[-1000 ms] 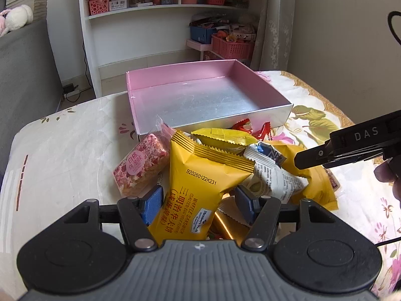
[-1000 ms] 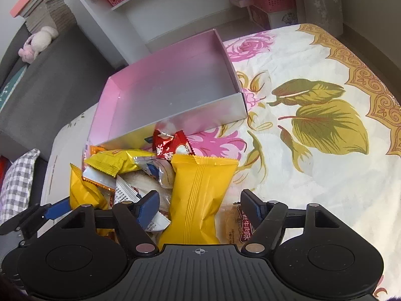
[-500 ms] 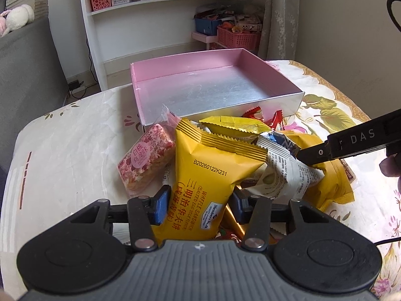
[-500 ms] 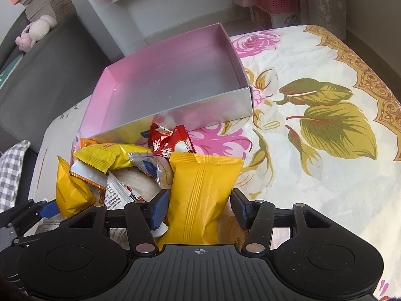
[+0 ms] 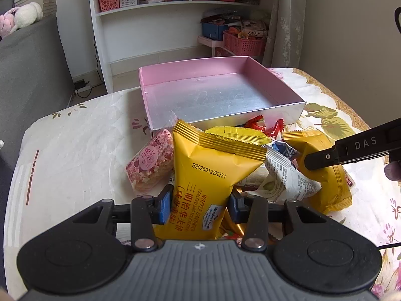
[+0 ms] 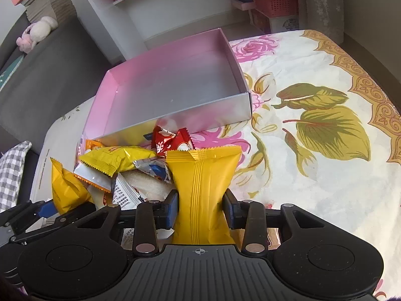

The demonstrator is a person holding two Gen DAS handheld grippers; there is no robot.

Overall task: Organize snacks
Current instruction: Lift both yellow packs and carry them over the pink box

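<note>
Left gripper point(image 5: 199, 207) fingers closing on waffle pack point(image 5: 210, 175); right gripper point(image 6: 200, 209) likewise on yellow pack point(image 6: 201, 185)

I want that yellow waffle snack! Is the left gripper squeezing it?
Touching. Left wrist view: both blue pads of the left gripper press the yellow waffle packet, pinching its sides.

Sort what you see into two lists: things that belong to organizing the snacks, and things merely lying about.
Part of the job:
pink box
waffle sandwich packet in left gripper
plain yellow packet in right gripper
snack pile

Lying about:
plush toy
stacked books
pink basket
</note>
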